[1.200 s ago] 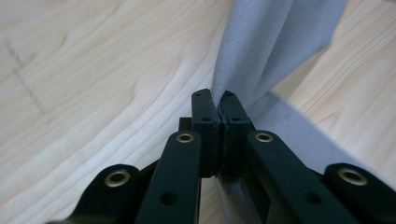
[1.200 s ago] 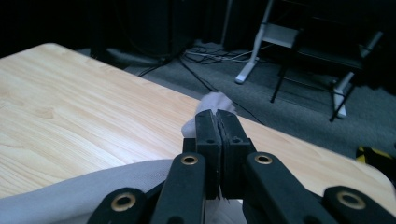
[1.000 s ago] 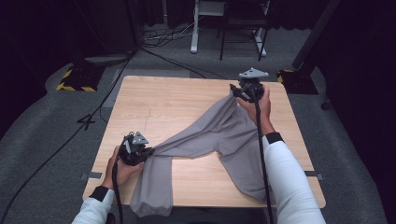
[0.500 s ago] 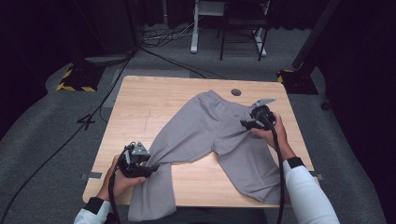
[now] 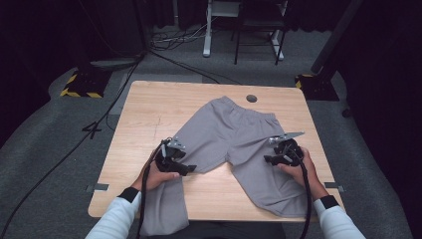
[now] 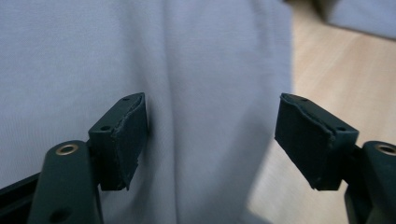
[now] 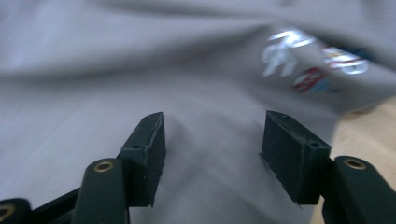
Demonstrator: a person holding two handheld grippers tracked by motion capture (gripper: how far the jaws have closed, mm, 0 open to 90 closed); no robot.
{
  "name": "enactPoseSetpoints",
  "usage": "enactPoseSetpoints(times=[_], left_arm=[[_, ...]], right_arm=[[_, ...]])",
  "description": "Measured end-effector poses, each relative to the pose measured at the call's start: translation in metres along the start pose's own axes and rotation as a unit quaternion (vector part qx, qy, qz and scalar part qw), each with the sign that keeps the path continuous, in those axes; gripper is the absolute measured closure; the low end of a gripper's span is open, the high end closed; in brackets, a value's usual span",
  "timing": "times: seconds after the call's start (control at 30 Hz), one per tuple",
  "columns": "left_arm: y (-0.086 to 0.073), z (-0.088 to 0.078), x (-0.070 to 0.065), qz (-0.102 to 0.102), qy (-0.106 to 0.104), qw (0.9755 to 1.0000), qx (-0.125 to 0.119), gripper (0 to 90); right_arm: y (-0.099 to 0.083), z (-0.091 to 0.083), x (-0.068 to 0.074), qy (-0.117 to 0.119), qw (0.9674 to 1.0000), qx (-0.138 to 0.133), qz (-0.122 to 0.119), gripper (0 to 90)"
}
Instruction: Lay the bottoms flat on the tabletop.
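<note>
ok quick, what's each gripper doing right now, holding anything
Left gripper: open, fingers just widened, over the grey trousers, gripping nothing.
Right gripper: open, just widened, over the trousers, holding nothing.

A light wooden surface (image 5: 149,114) with rounded corners and a small dark round hole (image 5: 252,98) near its far edge stands on grey carpeted floor (image 5: 45,149). Black cables (image 5: 169,50) run across the carpet. Beyond are white desk legs (image 5: 207,30), a black chair frame (image 5: 259,35) and yellow-and-black striped floor plates (image 5: 79,84); the room behind is dark.
</note>
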State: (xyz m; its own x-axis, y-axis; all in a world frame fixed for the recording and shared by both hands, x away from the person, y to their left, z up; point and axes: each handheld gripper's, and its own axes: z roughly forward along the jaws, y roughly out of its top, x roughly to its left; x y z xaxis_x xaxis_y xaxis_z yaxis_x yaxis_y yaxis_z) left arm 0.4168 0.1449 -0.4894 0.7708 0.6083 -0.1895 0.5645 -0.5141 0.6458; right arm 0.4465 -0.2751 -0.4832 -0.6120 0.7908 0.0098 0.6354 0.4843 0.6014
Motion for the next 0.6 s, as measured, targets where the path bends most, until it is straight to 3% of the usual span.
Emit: enactPoseSetpoints(times=[0.2, 0.37, 0.5, 0.6], left_arm=[[0.019, 0.019, 0.008, -0.017, -0.014, 0.9997, -0.014, 31.1], [0.039, 0.039, 0.012, -0.015, -0.005, 0.9994, -0.031, 31.3], [0.063, 0.061, 0.01, 0.001, 0.029, 0.9992, -0.027, 32.7], [0.079, 0.076, 0.009, 0.012, 0.04, 0.9988, -0.026, 32.7]], right_arm=[[0.016, 0.013, -0.01, -0.017, 0.9997, -0.008, 0.015, 40.5], [0.042, 0.034, -0.015, -0.025, 0.9994, -0.009, 0.02, 40.7], [0.061, 0.045, -0.017, -0.037, 0.9992, 0.0, 0.013, 41.3], [0.071, 0.052, -0.022, -0.045, 0.9988, 0.005, 0.018, 39.7]])
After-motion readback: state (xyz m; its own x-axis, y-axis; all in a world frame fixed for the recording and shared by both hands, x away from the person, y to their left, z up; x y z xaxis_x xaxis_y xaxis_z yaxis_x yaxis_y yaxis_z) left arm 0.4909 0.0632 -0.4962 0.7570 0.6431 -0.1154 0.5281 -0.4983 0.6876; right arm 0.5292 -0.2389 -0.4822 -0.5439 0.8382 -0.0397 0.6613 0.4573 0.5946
